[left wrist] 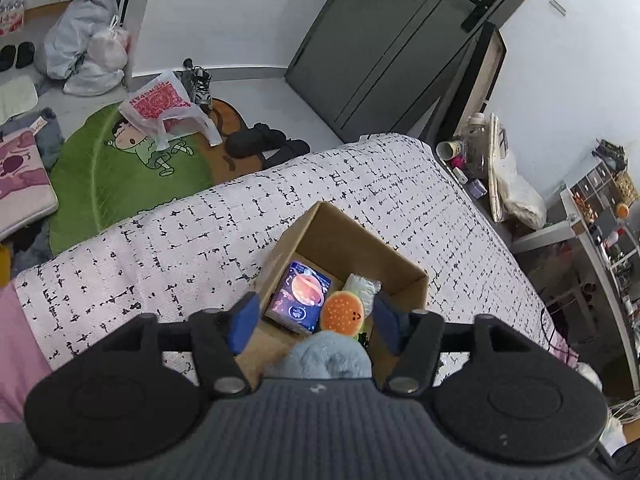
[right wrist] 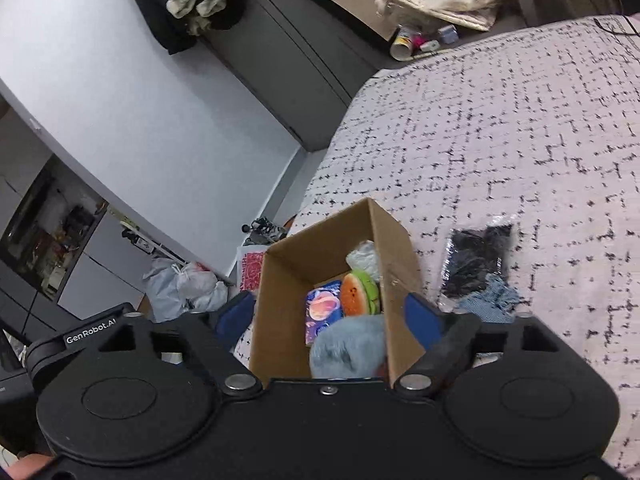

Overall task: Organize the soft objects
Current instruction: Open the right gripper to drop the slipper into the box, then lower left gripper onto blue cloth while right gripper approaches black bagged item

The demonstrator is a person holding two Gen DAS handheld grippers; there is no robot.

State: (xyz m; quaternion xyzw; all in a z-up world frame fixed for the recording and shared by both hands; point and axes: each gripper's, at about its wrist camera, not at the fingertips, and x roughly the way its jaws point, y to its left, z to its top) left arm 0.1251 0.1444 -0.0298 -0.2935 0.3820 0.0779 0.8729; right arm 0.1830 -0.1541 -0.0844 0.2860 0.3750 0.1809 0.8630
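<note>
An open cardboard box (left wrist: 352, 240) (right wrist: 308, 256) stands on the bed's speckled cover (left wrist: 160, 240). Inside it lie a purple pack with a planet picture (left wrist: 300, 296) (right wrist: 322, 312), an orange burger plush (left wrist: 343, 314) (right wrist: 356, 294), a white packet (left wrist: 362, 286) (right wrist: 364, 258) and, at the near end, a blue-grey fluffy toy (left wrist: 324, 354) (right wrist: 348, 344). My left gripper (left wrist: 314, 326) hangs open over the box, its blue pads clear of the fluffy toy below. My right gripper (right wrist: 329, 316) is open too, its fingers spread either side of the box's near end.
A black item in clear wrap (right wrist: 478, 264) and a blue checked cloth (right wrist: 490, 300) lie on the bed right of the box. Past the bed's edge the floor holds a green rug (left wrist: 120, 184), plastic bags (left wrist: 84, 44) and dark shoes (left wrist: 264, 140).
</note>
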